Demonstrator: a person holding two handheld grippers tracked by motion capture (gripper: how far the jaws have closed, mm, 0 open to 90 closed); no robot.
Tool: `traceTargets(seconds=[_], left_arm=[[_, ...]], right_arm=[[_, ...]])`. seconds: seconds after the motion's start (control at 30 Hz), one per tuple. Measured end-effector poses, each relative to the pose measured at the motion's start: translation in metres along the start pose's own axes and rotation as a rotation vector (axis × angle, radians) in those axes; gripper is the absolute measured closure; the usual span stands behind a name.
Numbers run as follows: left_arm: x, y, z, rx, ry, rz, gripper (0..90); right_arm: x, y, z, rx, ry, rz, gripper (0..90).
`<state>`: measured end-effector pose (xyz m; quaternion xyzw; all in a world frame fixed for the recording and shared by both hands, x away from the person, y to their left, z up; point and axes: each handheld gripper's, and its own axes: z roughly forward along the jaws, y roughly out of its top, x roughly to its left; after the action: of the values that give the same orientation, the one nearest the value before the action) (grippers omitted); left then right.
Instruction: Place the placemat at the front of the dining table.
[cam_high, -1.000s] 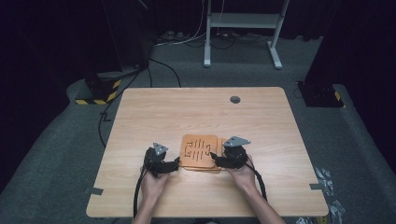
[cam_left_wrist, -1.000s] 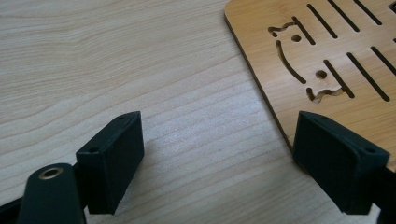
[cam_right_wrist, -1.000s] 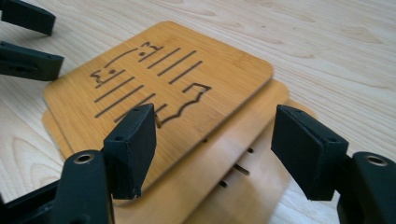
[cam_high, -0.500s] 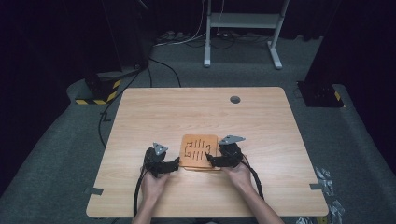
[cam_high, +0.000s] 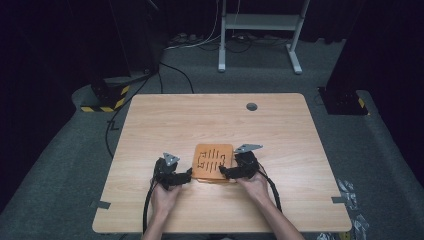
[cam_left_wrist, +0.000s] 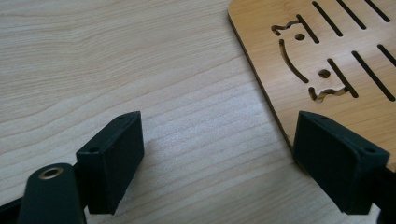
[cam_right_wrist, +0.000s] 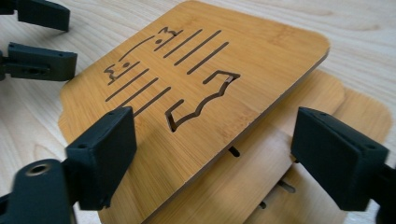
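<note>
A: From the high view, where is everything?
B: A stack of bamboo boards (cam_high: 213, 162) lies on the near middle of the table (cam_high: 280, 145). The left hand-held gripper (cam_high: 186, 175) sits just beside its left edge, the right hand-held gripper (cam_high: 225, 173) at its right near corner. A small round grommet (cam_high: 251, 106) is well apart, toward the far side.

A: And the left gripper view?
B: The jaws stand wide apart over bare table; the top board (cam_left_wrist: 327, 60), cut with slots and curved shapes, lies just ahead of the right jaw.

A: The right gripper view?
B: Jaws spread apart again, gripping nothing, on either side of the stack's corner. The top board (cam_right_wrist: 196, 93) is tilted, its near edge raised off the lower boards (cam_right_wrist: 299, 140). The left hand-held gripper (cam_right_wrist: 44, 39) shows farther off, at the upper left.
</note>
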<state>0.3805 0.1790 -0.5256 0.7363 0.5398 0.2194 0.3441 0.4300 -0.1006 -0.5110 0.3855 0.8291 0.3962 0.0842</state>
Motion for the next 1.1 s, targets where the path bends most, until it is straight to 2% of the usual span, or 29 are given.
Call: traceTargets(seconds=[0.07, 0.1, 0.2, 0.3, 0.53, 0.8, 1.1], left_arm=[[0.0006, 0.0004, -0.0009, -0.008, -0.003, 0.0, 16.6], [0.0006, 0.0004, -0.0009, -0.008, -0.003, 0.0, 16.6], [0.0006, 0.0004, -0.0005, -0.005, -0.001, 0.007, 16.6], [-0.0007, -0.0001, 0.0005, -0.001, 0.004, 0.004, 16.8], [-0.0012, 0.0006, 0.0006, 0.007, 0.006, 0.013, 17.1], [-0.0019, 0.0019, 0.0015, 0.007, 0.009, 0.02, 17.1], [-0.0016, 0.0018, 0.0018, 0.003, 0.006, 0.02, 17.2]], right_arm=[[-0.0015, -0.0011, 0.002, 0.01, 0.023, 0.019, 10.7], [-0.0027, -0.0018, 0.003, 0.006, 0.028, 0.008, 10.5], [-0.003, -0.0014, 0.0023, 0.009, 0.038, 0.018, 10.1], [-0.0043, -0.0008, 0.0023, 0.005, 0.074, 0.029, 10.1], [-0.0017, 0.0044, 0.0074, 0.009, 0.097, 0.029, 11.3], [0.0, 0.0061, 0.0092, 0.001, 0.119, 0.042, 21.4], [-0.0087, 0.0056, 0.0071, -0.022, 0.152, 0.081, 33.0]])
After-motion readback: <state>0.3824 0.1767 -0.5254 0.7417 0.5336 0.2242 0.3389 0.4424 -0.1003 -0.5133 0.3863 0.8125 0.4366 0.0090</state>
